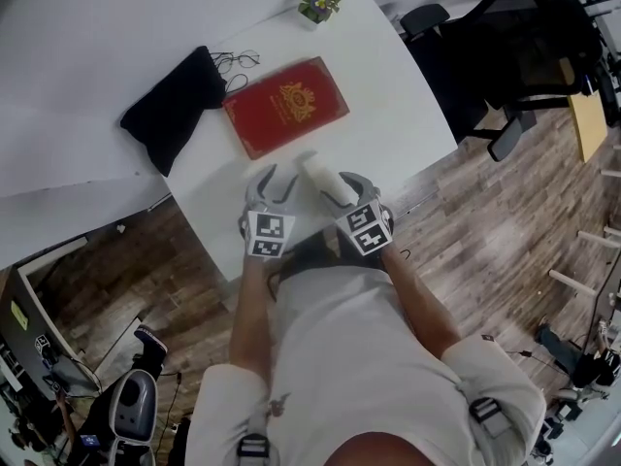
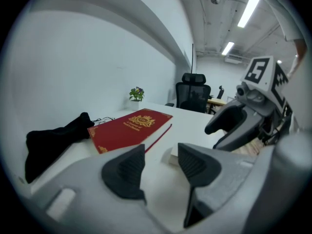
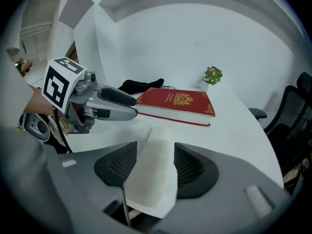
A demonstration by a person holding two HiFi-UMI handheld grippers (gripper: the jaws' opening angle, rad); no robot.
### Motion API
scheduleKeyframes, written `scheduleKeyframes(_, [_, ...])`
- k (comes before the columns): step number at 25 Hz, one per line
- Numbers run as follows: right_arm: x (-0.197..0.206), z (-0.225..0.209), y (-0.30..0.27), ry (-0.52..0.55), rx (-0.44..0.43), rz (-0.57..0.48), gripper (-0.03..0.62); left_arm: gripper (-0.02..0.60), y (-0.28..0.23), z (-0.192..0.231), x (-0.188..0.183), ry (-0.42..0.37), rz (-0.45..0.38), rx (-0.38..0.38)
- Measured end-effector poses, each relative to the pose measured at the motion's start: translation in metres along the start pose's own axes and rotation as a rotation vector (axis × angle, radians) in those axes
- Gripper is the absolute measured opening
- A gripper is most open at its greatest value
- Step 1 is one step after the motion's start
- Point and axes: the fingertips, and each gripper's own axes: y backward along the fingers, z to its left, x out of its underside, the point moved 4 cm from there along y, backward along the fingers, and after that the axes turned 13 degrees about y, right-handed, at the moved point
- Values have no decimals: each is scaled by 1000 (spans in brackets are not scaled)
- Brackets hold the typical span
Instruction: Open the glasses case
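Note:
The glasses case (image 3: pixel 153 172) is a cream, flat-sided case, and my right gripper (image 3: pixel 155 165) is shut on it, one mesh pad against each side. In the head view the glasses case (image 1: pixel 318 173) sticks out of the right gripper (image 1: pixel 335 187) over the near part of the white table (image 1: pixel 388 115). My left gripper (image 1: pixel 275 179) hangs just left of it, open, with nothing between its pads. From the left gripper view, the left gripper (image 2: pixel 161 167) shows bare table in its gap, with a corner of the case (image 2: pixel 173 156) just beyond and the right gripper (image 2: pixel 229 126) alongside.
A red hardback book (image 1: pixel 286 105) lies mid-table. Behind it sit a black cloth pouch (image 1: pixel 175 105), a pair of wire glasses (image 1: pixel 238 61) and a small potted plant (image 1: pixel 318 3). A black office chair (image 1: pixel 524 56) stands right of the table. A wooden floor (image 1: pixel 485 221) surrounds the table.

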Motion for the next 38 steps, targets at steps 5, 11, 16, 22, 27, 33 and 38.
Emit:
scheduleKeyframes(5, [4,3,-6,3,-2,20,227,212,-4,1,11,13,21,2])
scheduleKeyframes(11, [9,7,-11,-7,-13,40,255,212,-10,1,20,19,29,6])
scheduleKeyframes(16, [15,9,-15,-21,-10,63,268,212,-14,0,25,19,43,15])
scheduleKeyframes(22, [21,11,-22,-26,-12,89,294,210,-19,1,33,22,65,14])
scheduleKeyframes(27, [25,13,-28,-33,-12,115,312,210,-22,2,38,15,78,17])
scheduleKeyframes(33, [29,16,-37,-31,-12,149,328,210,-27,1,39,4,81,30])
scheduleKeyframes(38, [34,17,-43,-27,5,179,341,212,-27,3,46,10,115,24])
